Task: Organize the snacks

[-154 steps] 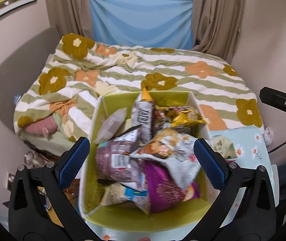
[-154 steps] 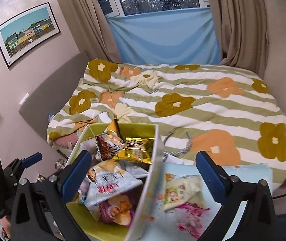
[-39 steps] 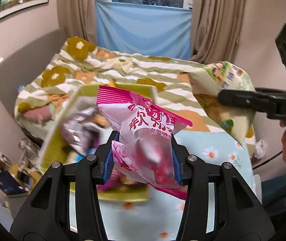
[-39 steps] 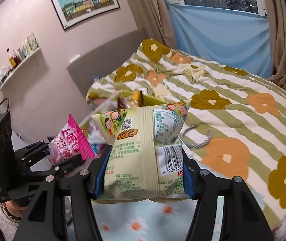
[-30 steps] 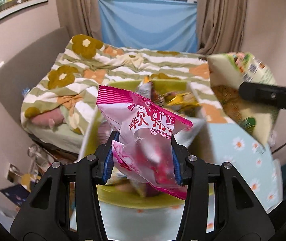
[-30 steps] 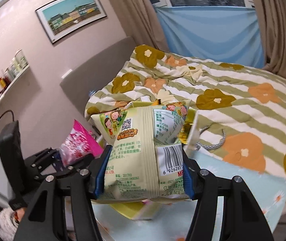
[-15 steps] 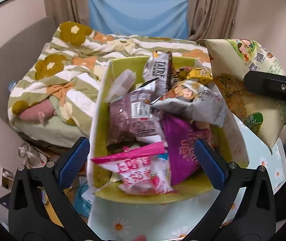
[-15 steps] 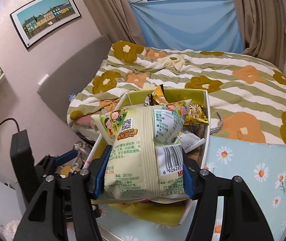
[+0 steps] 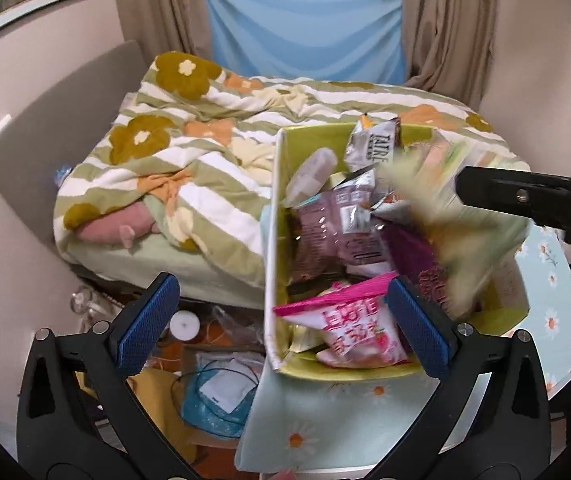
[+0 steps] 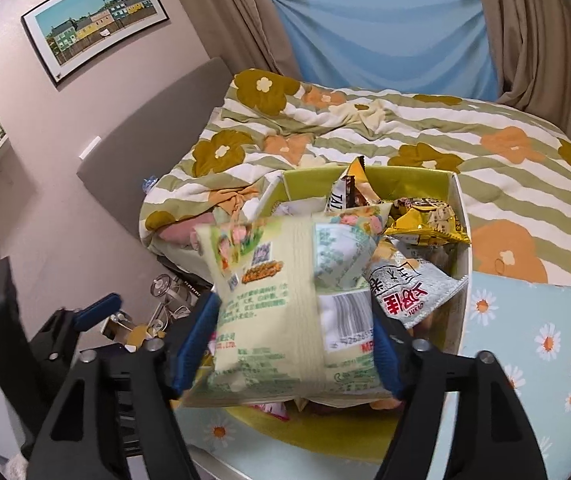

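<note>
A yellow-green box (image 9: 317, 136) full of snack bags stands on the daisy-print table (image 9: 325, 420). A pink snack bag (image 9: 349, 328) lies in its near end. My left gripper (image 9: 281, 320) is open and empty, just in front of the box. My right gripper (image 10: 293, 340) holds a pale green snack bag (image 10: 285, 304) between its pads above the box (image 10: 459, 216); the bag is blurred, and the jaws look slightly parted. In the left wrist view that bag (image 9: 465, 232) is a blur over the box's right side.
The bed with a flowered striped quilt (image 9: 189, 152) lies behind the box. Clutter covers the floor (image 9: 213, 384) left of the table. The left gripper shows at lower left of the right wrist view (image 10: 97, 312). The daisy cloth (image 10: 533, 340) extends right of the box.
My left gripper let the pink bag go into the box, then drew back to the left. My right gripper brought the green bag over the box; the bag is now blurred and shifting.
</note>
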Action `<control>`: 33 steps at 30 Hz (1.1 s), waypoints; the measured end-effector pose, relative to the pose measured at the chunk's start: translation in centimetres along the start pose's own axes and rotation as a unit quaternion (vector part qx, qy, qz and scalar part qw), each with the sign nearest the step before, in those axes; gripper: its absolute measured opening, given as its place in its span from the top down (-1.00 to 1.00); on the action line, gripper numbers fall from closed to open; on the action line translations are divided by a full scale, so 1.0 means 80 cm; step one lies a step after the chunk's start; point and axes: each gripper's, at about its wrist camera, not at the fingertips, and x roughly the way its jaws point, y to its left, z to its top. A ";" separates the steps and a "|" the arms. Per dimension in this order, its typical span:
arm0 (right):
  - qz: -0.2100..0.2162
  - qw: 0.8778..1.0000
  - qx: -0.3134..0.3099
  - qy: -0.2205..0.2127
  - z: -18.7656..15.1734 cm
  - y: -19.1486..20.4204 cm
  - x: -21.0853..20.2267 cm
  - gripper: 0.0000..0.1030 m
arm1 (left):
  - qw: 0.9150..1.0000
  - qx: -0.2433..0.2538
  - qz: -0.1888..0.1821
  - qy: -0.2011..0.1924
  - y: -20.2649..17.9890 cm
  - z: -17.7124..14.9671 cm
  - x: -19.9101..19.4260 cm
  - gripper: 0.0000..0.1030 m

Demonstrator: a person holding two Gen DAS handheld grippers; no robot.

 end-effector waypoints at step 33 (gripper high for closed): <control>-0.179 0.976 0.019 -0.124 -0.073 -0.094 -0.243 -0.99 | 0.993 0.035 -0.041 -0.100 -0.159 0.019 -0.142 -1.00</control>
